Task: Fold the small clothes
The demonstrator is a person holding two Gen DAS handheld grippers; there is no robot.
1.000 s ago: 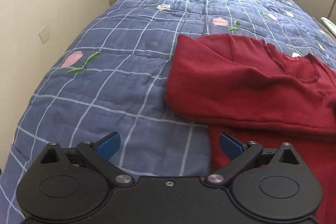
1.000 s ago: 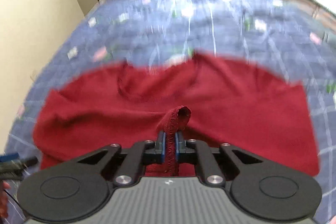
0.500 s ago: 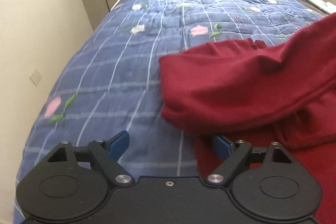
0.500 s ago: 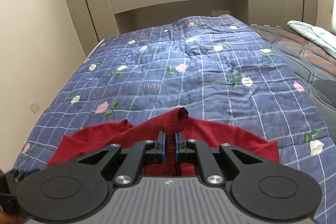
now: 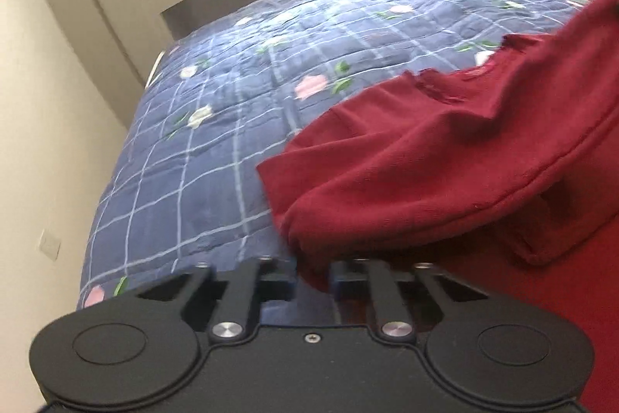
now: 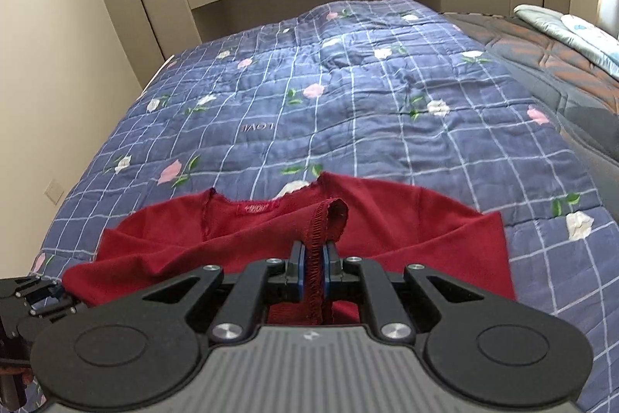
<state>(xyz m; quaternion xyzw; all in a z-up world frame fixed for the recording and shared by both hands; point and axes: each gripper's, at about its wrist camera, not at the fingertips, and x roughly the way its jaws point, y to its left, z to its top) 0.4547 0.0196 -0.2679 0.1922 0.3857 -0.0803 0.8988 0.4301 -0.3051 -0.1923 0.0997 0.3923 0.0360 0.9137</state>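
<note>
left hand-held gripper: jaws closing on corner of red shirt | right hand-held gripper: clamps stitched hem | shirt over blue quilt on bed

Word "LOVE" stood stitched on blue checked quilt, right wrist view, lettering seen upside down from near end of bed. Pink neck label sat inside collar of red top, carried short line of pale print (too small and inverted to make out). Small light emblem marked grey ribbed body of right gripper, no letters readable. Left wrist view blurred, gave nothing legible.
</note>
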